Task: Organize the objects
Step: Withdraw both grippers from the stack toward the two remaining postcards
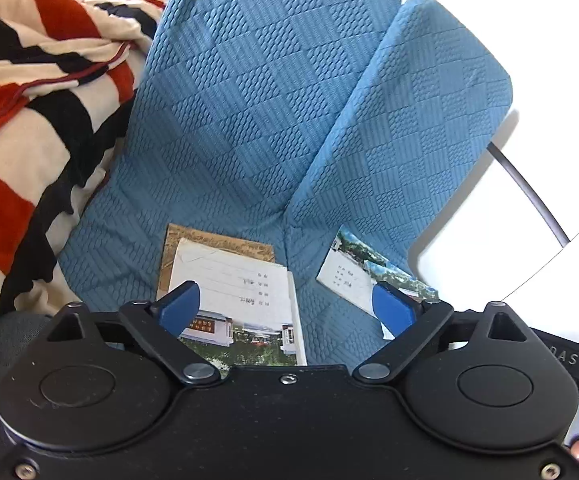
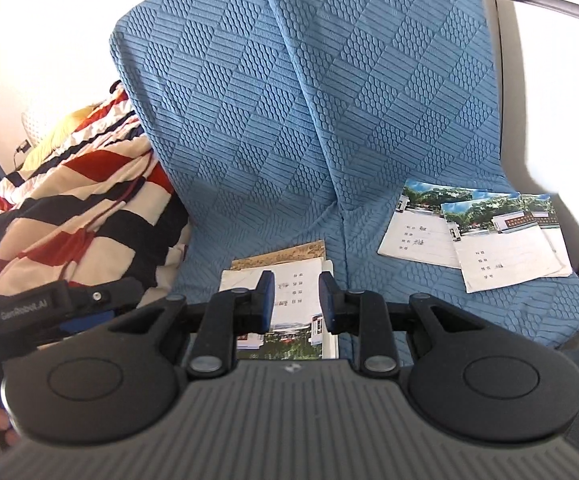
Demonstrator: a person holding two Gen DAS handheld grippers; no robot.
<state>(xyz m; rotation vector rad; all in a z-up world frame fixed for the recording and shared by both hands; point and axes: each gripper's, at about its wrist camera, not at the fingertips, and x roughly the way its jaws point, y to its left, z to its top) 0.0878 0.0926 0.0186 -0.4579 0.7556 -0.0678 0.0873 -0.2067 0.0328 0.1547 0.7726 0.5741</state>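
Note:
A stack of booklets (image 1: 233, 284) lies on the blue textured sofa cover (image 1: 257, 100), a white one with a photo cover on top of a brown one (image 1: 225, 242). A second, fanned group of white booklets (image 1: 347, 276) lies to its right on the seat. My left gripper (image 1: 287, 306) hangs above the stack, open wide, nothing between its blue pads (image 1: 181, 304). In the right wrist view the stack (image 2: 299, 280) shows through the narrow gap of my right gripper (image 2: 297, 300), which holds nothing. The fanned booklets (image 2: 489, 240) lie off to its right.
A red, black and cream striped blanket (image 1: 29, 100) (image 2: 77, 200) is heaped on the left of the seat. The left gripper's black housing (image 2: 29, 308) sits at the right view's left edge. A white surface (image 1: 529, 80) and a thin dark curved bar (image 1: 529, 196) border the right.

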